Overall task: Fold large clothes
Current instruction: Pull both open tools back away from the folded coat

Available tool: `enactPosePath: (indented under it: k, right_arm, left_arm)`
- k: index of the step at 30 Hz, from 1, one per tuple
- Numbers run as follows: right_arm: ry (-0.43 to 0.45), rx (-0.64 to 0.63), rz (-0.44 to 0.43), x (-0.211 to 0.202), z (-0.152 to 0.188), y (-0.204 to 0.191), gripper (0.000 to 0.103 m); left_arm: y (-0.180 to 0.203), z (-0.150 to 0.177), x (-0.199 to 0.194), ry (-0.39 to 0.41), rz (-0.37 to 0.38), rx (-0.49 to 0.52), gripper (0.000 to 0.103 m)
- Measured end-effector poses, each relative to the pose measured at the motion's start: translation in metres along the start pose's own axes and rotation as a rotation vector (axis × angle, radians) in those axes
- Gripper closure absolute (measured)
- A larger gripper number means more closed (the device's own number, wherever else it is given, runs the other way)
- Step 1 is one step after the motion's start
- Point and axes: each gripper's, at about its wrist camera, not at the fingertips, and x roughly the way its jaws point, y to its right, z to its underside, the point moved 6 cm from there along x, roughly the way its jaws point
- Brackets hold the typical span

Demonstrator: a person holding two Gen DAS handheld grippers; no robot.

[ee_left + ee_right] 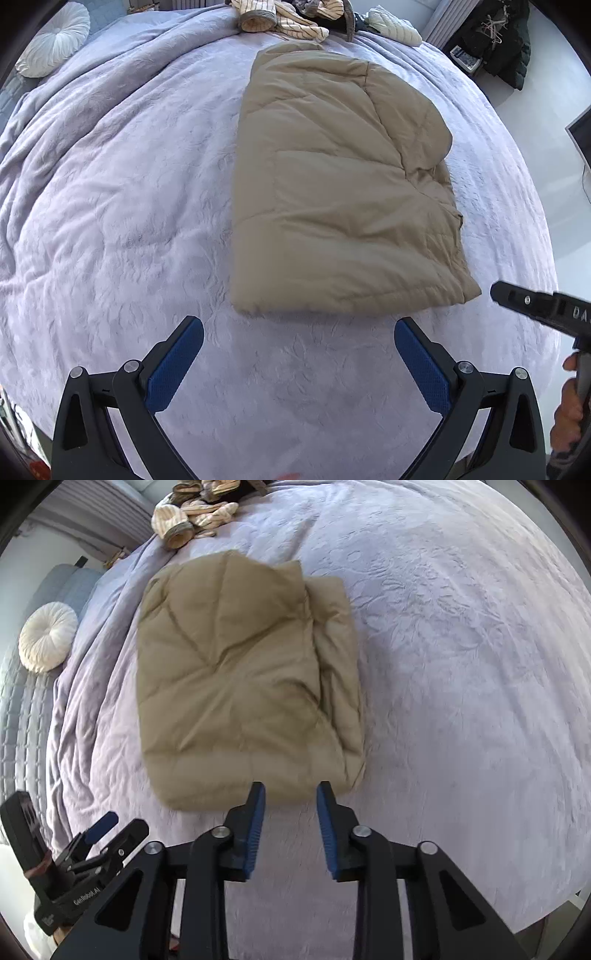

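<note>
The tan padded jacket (332, 184) lies folded into a thick oblong on the lilac bedspread (110, 221), right of centre in the left wrist view and left of centre in the right wrist view (236, 679); I judge the fold essentially made. My left gripper (299, 362) hangs at the bottom of its frame with jaws wide and nothing between them; my right gripper (291, 823) sits just below the bundle's near edge, jaws narrowly parted and empty. To finish well, I would check the looser layered flap along the bundle's right side, press it flat from above with pads apart, and avoid snagging the puffy shell, which I expect to spring back. The bedspread is soft and creased, so the bundle may slide if nudged. Outward: striped clothing (288, 18) heaped at the top edge, a round white cushion (55, 40) upper left, dark garments on hangers (495, 40) upper right
</note>
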Motion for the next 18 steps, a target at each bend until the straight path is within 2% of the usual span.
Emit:
enactPosePath:
  k: [5, 12, 15, 17, 18]
  right_arm:
    - [0.004, -0.026, 0.007, -0.009, 0.017, -0.009, 0.061]
    - [0.047, -0.057, 0.02, -0.028, 0.024, -0.022, 0.048]
    - [0.089, -0.08, 0.031, -0.041, 0.023, -0.03, 0.036]
    - [0.12, -0.088, 0.046, -0.05, 0.022, -0.035, 0.023]
    - [0.133, -0.092, 0.052, -0.053, 0.021, -0.036, 0.021]
  left_arm:
    - [0.002, 0.007, -0.014, 0.013, -0.036, -0.004, 0.0]
    - [0.002, -0.002, -0.043, 0.077, -0.086, 0.0, 0.0]
    - [0.001, -0.007, -0.058, 0.11, -0.109, -0.012, 0.0]
    - [0.002, -0.009, -0.065, 0.123, -0.105, -0.013, 0.0]
    - [0.003, -0.01, -0.068, 0.127, -0.104, -0.015, 0.0]
